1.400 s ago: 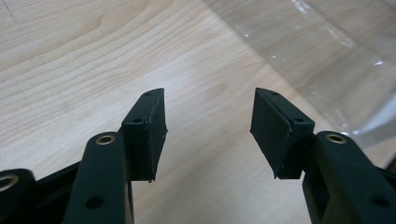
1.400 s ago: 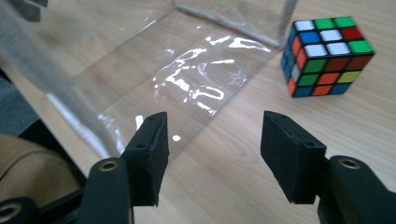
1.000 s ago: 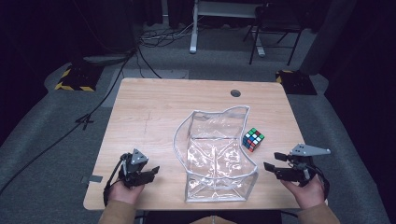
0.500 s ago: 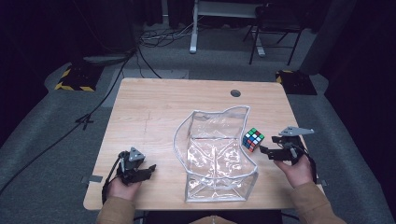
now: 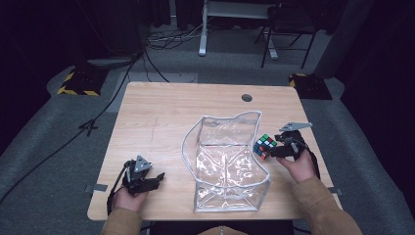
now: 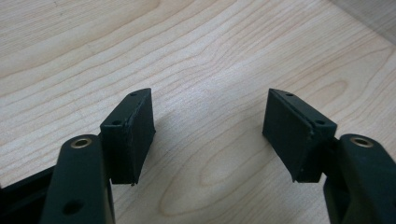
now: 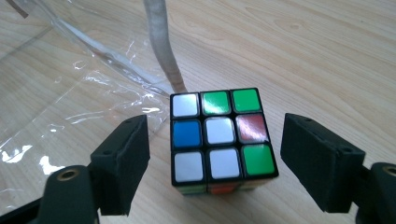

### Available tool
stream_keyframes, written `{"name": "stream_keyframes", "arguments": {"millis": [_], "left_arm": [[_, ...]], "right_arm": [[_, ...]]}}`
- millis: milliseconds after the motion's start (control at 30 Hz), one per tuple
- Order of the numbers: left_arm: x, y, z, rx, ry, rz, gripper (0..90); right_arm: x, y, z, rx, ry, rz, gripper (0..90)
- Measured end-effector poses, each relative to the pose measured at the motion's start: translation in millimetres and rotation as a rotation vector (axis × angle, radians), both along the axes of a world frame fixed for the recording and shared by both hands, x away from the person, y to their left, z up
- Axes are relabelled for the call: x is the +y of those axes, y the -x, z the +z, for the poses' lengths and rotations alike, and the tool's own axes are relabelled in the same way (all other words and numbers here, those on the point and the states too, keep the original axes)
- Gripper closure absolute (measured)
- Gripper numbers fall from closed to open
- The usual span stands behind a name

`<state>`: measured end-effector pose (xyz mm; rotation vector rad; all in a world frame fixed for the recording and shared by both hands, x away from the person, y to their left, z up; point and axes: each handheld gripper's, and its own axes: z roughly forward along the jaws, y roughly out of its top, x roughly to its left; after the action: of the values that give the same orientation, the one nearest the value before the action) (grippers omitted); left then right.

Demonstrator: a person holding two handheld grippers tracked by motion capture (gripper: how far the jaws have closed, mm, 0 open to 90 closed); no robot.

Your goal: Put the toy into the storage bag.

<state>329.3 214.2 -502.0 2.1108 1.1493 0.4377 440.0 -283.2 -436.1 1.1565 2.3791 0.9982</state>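
Note:
A scrambled Rubik's cube (image 5: 265, 145) rests on the wooden table, just right of a clear plastic pouch (image 5: 230, 161) with white trim that stands open. My right gripper (image 5: 272, 151) has come up to the cube from the right. In the right gripper view the cube (image 7: 219, 140) sits between the jaws of my right gripper (image 7: 215, 154) with a gap on both sides; these jaws have just been opening. My left gripper (image 5: 159, 177) lies near the table's front left corner. Its jaws have just been opening too, and in the left gripper view my left gripper (image 6: 210, 123) has bare wood between them.
A round cable hole (image 5: 247, 97) is set in the table (image 5: 161, 112) near the far edge. The pouch's wall (image 7: 93, 84) lies close to the cube's left. Beyond the table are floor cables (image 5: 147, 54), a desk frame and a chair.
My right gripper has moved forward and left to the cube, and its jaws now straddle it. The left hand has stayed almost in place, with its jaws wider.

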Motion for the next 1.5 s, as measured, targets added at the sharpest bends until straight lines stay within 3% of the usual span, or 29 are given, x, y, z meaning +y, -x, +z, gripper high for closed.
{"name": "stream_keyframes", "arguments": {"millis": [200,300,333,567,1067,1500], "left_arm": [[-0.8,0.4,0.2,0.002,-0.006,-0.005,31.4],[-0.9,0.4,0.1,0.002,-0.004,-0.005,30.9],[-0.9,0.4,0.2,0.003,-0.005,-0.005,30.9],[-1.2,0.3,0.1,0.003,-0.003,-0.004,30.5],[-2.7,-0.8,0.0,0.007,-0.002,0.006,30.0],[-2.8,-0.8,0.0,0.007,-0.002,0.006,30.0]], "right_arm": [[8.4,-14.4,-10.6,0.043,0.038,0.010,22.2],[11.3,-19.9,-12.6,0.065,0.069,0.032,27.4],[14.0,-21.6,-12.0,0.091,0.094,0.032,32.1],[15.4,-17.1,-5.8,0.091,0.126,0.040,34.2],[3.6,13.6,58.4,0.016,0.081,0.109,34.2],[-2.9,31.8,96.2,-0.014,0.036,0.143,34.2]]}}
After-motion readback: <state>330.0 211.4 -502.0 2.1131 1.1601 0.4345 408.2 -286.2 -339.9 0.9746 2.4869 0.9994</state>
